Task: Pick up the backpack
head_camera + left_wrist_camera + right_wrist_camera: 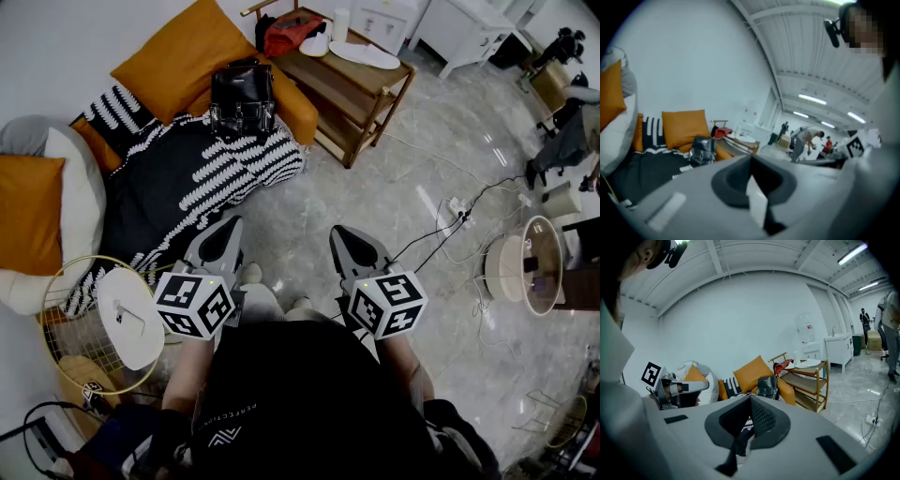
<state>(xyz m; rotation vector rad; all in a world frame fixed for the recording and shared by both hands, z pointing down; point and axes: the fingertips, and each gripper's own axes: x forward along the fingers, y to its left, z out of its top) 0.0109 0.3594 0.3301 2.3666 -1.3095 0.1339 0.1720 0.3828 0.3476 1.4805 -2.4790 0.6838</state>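
Note:
A black backpack (241, 97) stands upright on the low sofa, leaning against an orange cushion (183, 58). It also shows in the left gripper view as the backpack (703, 150) and in the right gripper view as the backpack (768, 386). My left gripper (228, 226) and right gripper (340, 234) are held side by side close to the person's body, well short of the sofa. Both are shut with nothing between the jaws. The left gripper (751, 160) and right gripper (751, 399) point toward the sofa.
A black-and-white patterned blanket (187, 183) covers the sofa. A wooden shelf table (352, 80) with a red bag and white dishes stands right of the backpack. A round wire side table (89, 323) is at lower left. Cables (450, 220) and a power strip lie on the marble floor.

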